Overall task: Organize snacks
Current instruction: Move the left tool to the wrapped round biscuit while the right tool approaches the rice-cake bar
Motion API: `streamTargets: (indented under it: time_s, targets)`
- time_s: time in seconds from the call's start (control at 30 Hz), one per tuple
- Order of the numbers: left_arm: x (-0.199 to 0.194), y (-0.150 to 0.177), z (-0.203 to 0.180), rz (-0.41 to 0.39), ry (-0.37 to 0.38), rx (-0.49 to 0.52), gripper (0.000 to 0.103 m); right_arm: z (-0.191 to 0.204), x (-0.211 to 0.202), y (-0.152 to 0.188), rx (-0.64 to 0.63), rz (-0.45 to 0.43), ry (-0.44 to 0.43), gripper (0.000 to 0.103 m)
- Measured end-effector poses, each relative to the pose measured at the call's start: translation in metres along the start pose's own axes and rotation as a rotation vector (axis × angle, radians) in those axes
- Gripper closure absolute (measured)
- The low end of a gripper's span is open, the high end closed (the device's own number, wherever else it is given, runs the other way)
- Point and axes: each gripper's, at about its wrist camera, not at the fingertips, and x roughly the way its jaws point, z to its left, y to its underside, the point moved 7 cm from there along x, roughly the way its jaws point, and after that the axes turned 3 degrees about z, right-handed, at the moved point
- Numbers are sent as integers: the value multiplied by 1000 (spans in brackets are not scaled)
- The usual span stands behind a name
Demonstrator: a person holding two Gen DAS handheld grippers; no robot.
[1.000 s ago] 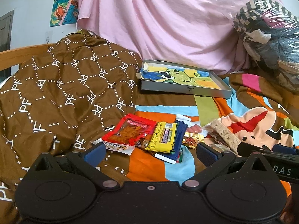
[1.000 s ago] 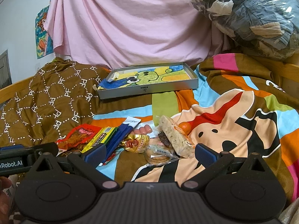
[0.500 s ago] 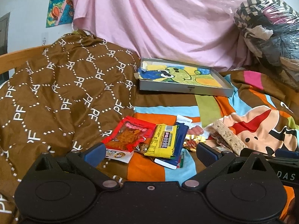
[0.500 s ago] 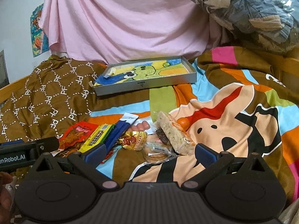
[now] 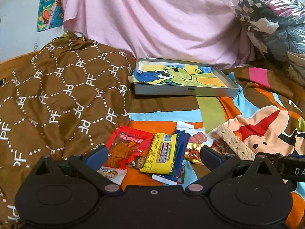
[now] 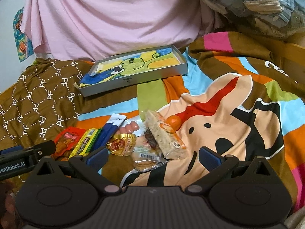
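Left gripper [image 5: 152, 155]: fingers spread wide, nothing between them, poised low over the near end of the snack pile. Right gripper [image 6: 153, 155]: likewise spread wide and empty, just this side of the pile's right half.

Landmark: shallow grey tray [image 5: 185, 91] with a green cartoon drawing inside, flat on the bedding at the foot of the pink sheet [image 5: 162, 19].

Snacks all outside the tray, heaped together on the striped cartoon blanket [image 6: 238, 114], nearer the cameras than the tray:
- red packet [image 5: 127, 147], nearer and to the left of the tray, against the edge of the brown "PF" quilt [image 5: 57, 99], resting on a white packet [image 5: 112, 173].
- yellow packet [image 5: 162, 155], directly nearer than the tray, overlapping the red one's right edge.
- dark blue packet [image 5: 182, 145], under the yellow one, its white end pointing toward the tray.
- pink sausages [image 6: 131, 126] and gold wrapper [image 6: 121, 144], nearer than the tray's middle.
- long speckled bar [image 6: 164, 137] in clear wrap, nearer and toward the tray's right end, lying across clear-bagged biscuits [image 6: 146, 157].
- small orange fruit [image 6: 174, 122], touching the bar's far side.

Bagged clothes [image 5: 272, 22] to the right of the tray, well apart from it.
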Motion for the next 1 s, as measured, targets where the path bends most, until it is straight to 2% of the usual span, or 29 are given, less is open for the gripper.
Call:
streamTargets:
  time_s: [0.27,0.6,0.83,1.0]
  targets:
    - [12,-7,-14,0,13,40,1,-4,10,-6,-40,27,4,0]
    - [33,-8,-26,36,8,70,1,-13,25,-26,-155,2,7,0]
    - [47,-7,-31,56,12,85,1,-14,43,-35,-221,27,-73,0]
    - [57,-3,-36,77,34,94,1,-13,56,-37,-318,37,-84,0]
